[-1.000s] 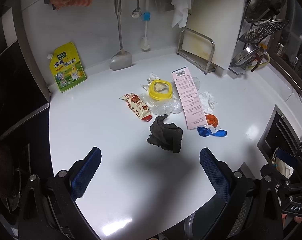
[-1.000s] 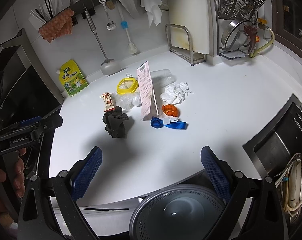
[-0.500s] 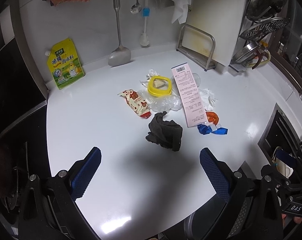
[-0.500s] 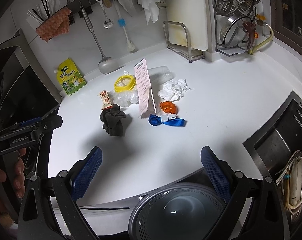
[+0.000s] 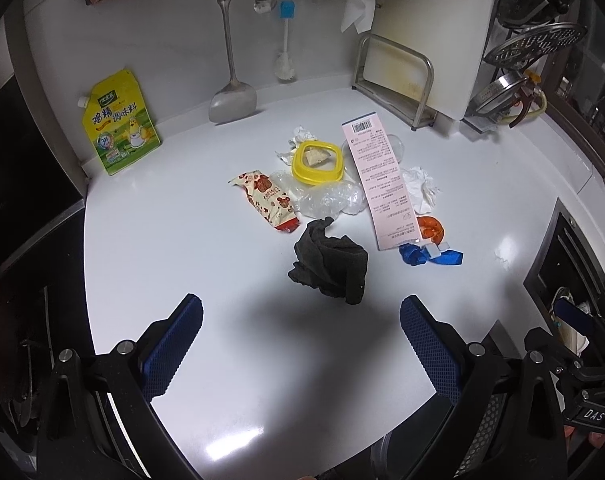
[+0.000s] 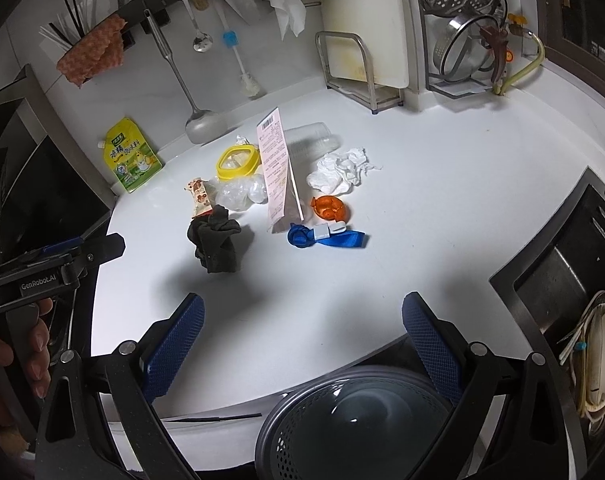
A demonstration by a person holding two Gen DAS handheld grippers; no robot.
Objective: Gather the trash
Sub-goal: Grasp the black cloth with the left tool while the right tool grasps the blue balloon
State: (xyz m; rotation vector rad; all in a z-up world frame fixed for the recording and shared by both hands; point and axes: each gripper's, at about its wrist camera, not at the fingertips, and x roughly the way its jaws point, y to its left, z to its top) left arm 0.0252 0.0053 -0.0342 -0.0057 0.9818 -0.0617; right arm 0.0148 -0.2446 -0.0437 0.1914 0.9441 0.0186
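— See that? Both grippers have edged in toward the counter over the last second; the pile sits a touch lower and nearer in each wrist view than it did. Nothing on the white countertop (image 5: pixel 150 264) has been touched, though.

— So still the approach. What are the jaws doing?

— The left gripper (image 5: pixel 300 348) is spread wide with nothing between its blue gridded pads, and the right gripper (image 6: pixel 302 344) is the same, wide and empty. The crumpled dark cloth (image 5: pixel 329 266) lies just ahead of the left one, so I'd guess that goes first.

— And where would it go?

— There's a grey mesh bin (image 6: pixel 354 420) under the counter edge, right below the right gripper. Probably there.

— What's in the heap?

— Soft and light stuff mostly. A flat pink carton (image 5: pixel 378 180) lying across the middle, a yellow ring-shaped lid (image 5: pixel 317 162) on crinkly clear plastic film (image 5: pixel 330 202), a glossy snack wrapper (image 5: pixel 264 196) beside it, crumpled white tissue (image 6: pixel 342 170), a little orange cap (image 6: pixel 329 207) and a blue ribbon strip (image 6: pixel 326 237). The cloth should bunch easily; the film looks slippery.
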